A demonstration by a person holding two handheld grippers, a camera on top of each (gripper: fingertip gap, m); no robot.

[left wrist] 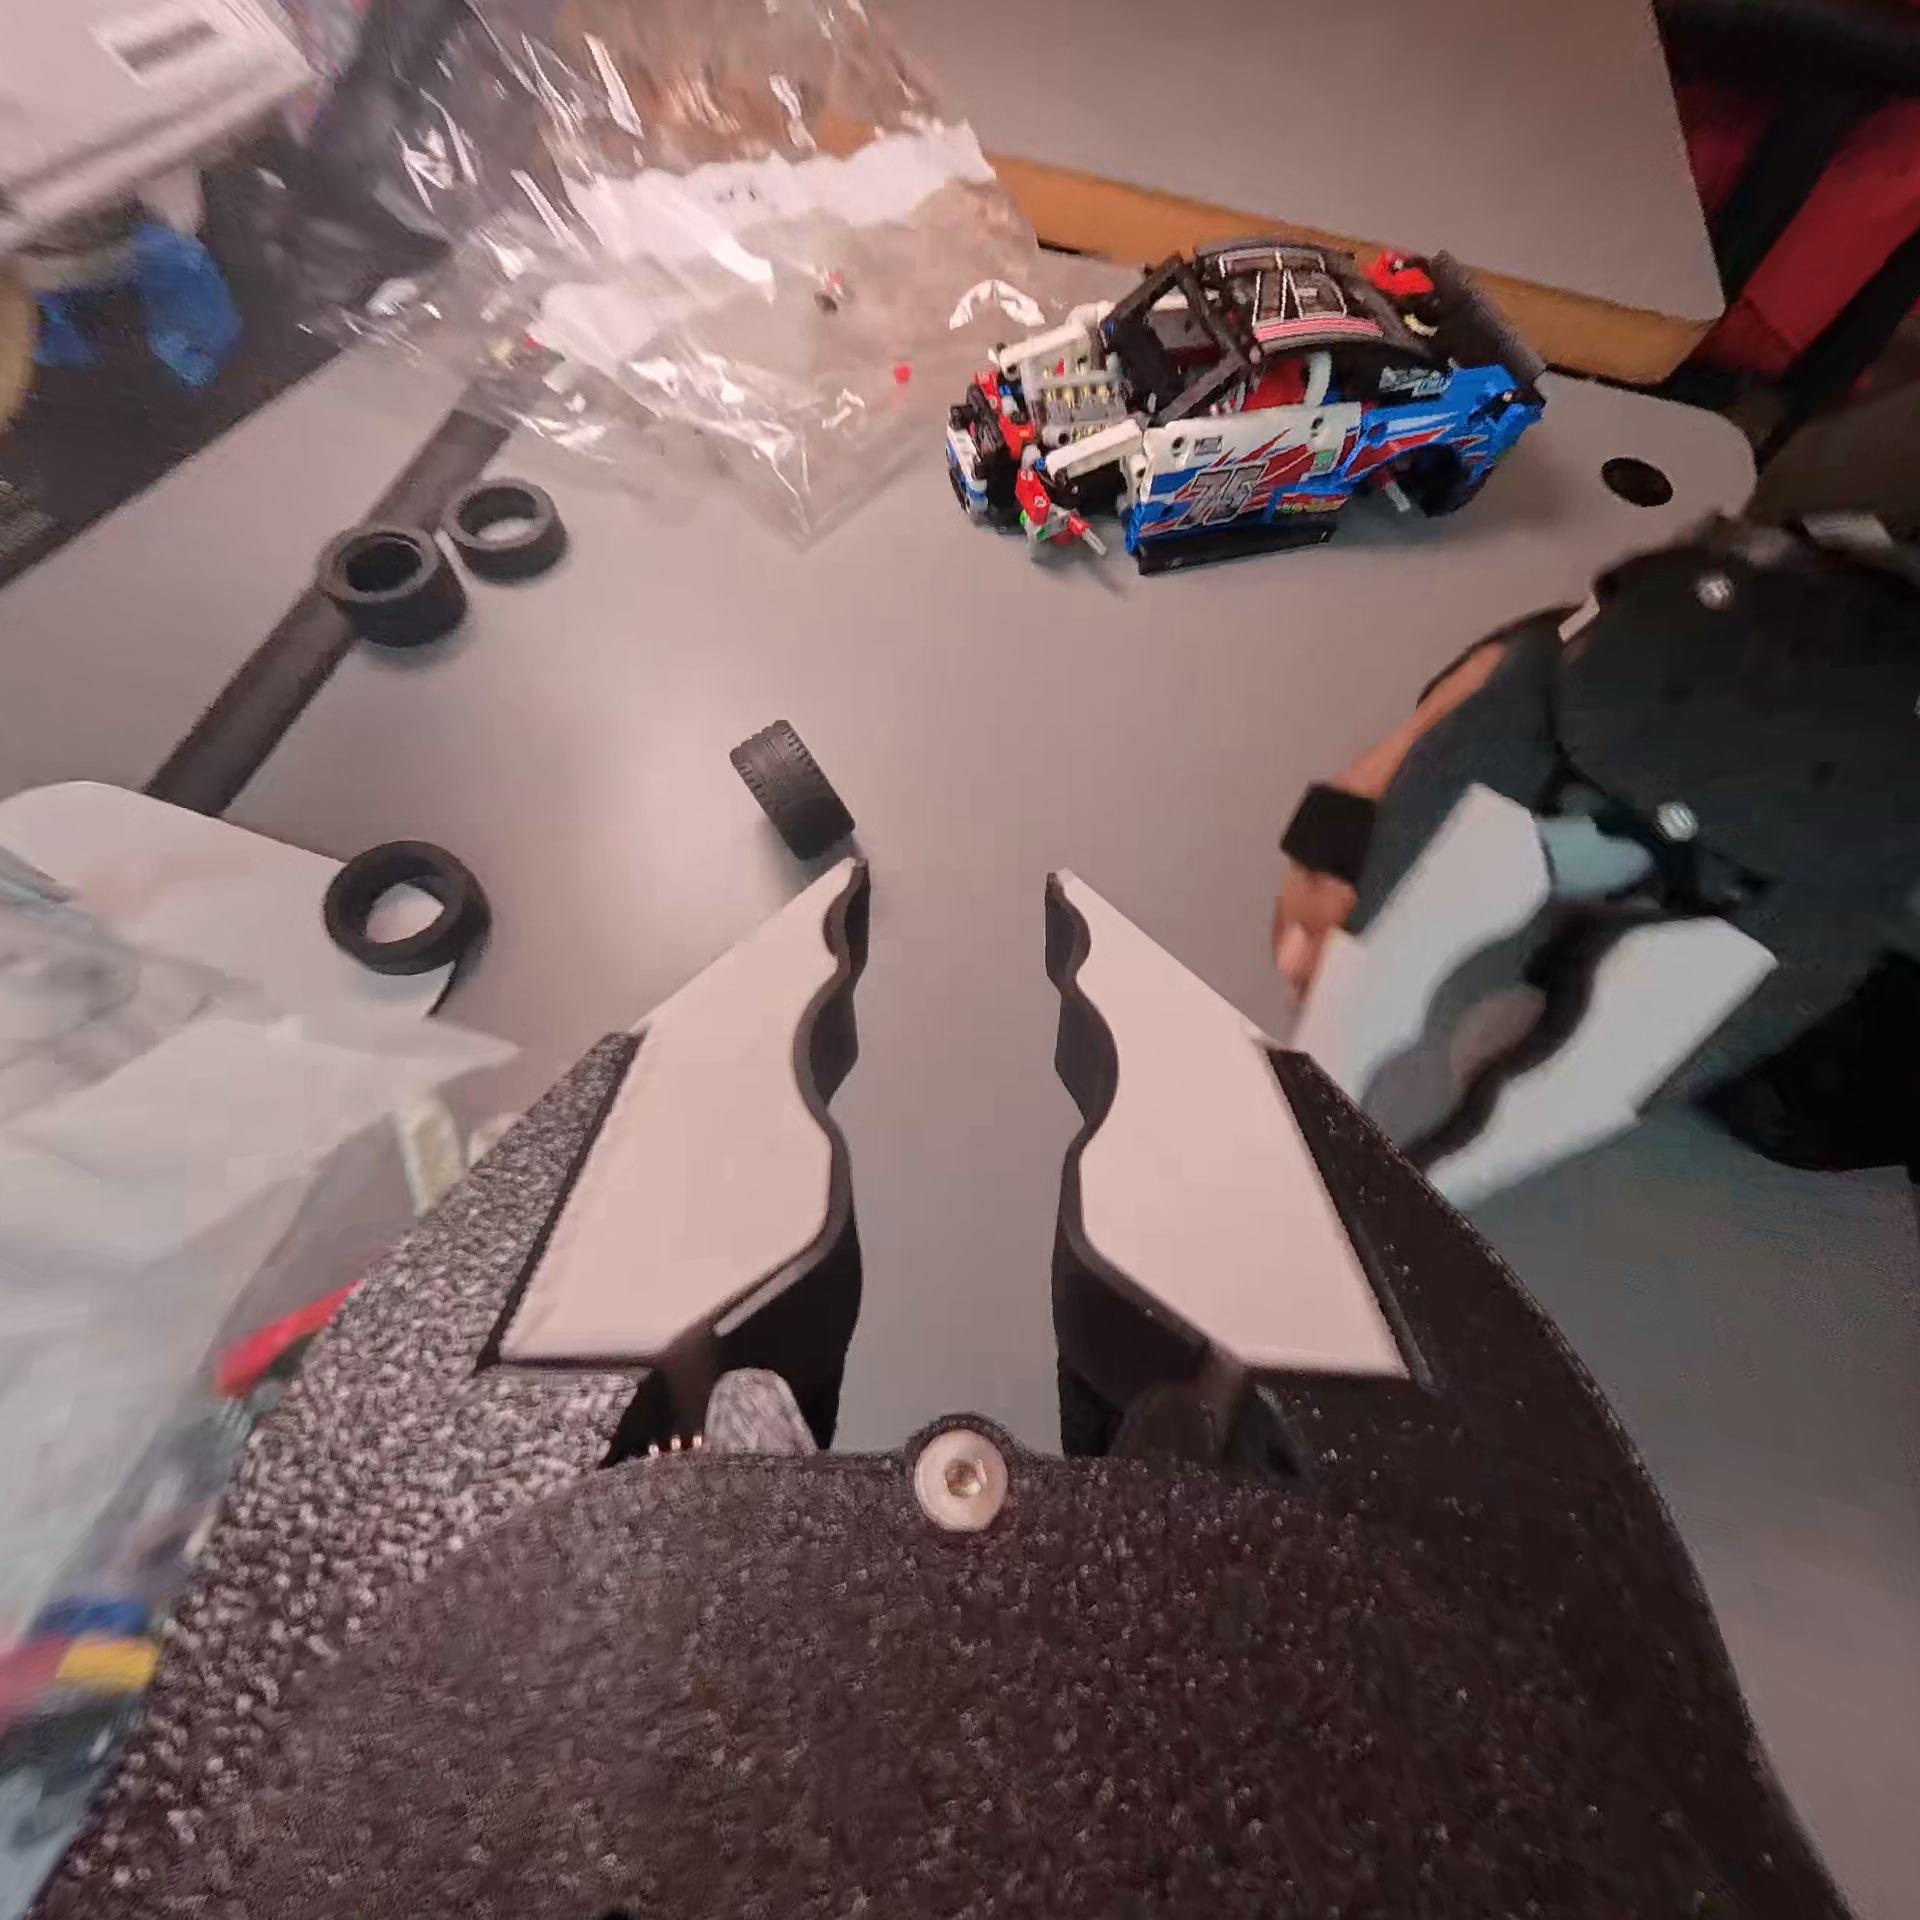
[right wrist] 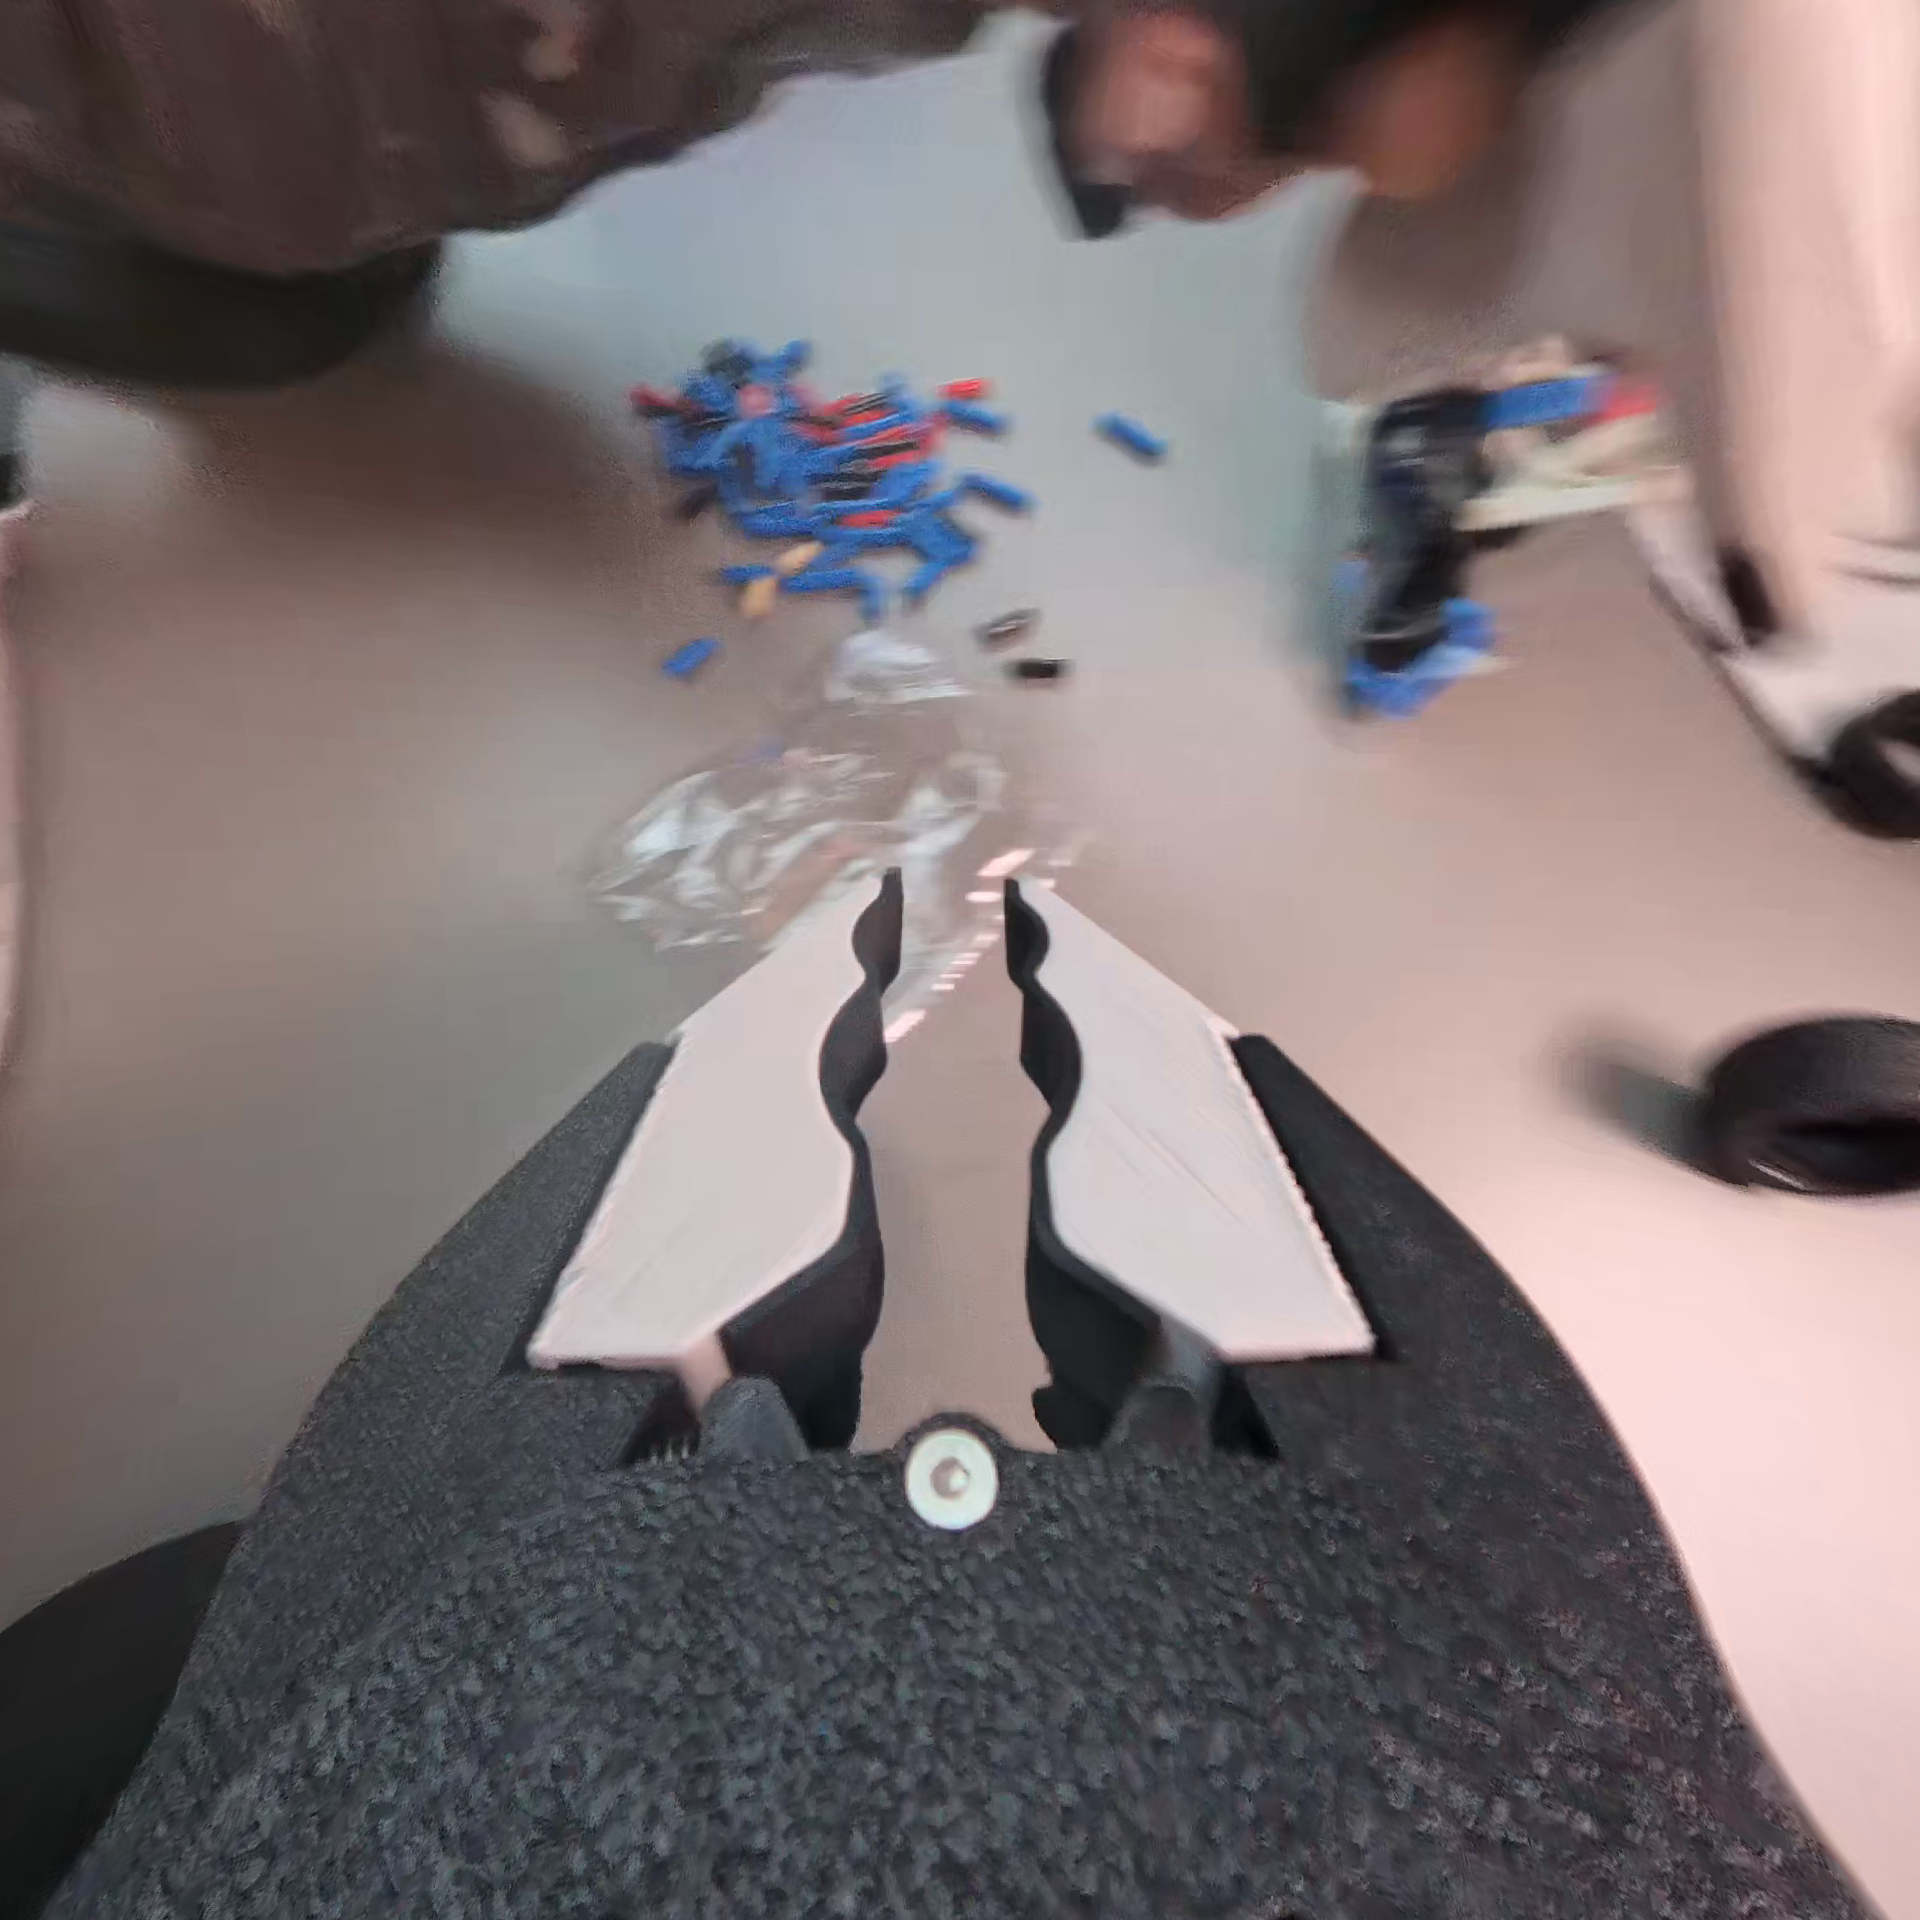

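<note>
My left gripper is open and empty above the grey table. A small black toy wheel lies on its side just beyond the left fingertip. A blue, white and red brick-built race car stands farther back on the right. The other gripper shows at the right, held by a hand. My right gripper is open and empty, low over the table, with crumpled clear plastic just beyond its tips. A pile of blue and red small parts lies farther off. The right wrist view is blurred.
Three black tyres lie at the left. Clear plastic bags lie at the back, and bags of parts at the near left. A black tyre and a blurred blue and black assembly lie at the right.
</note>
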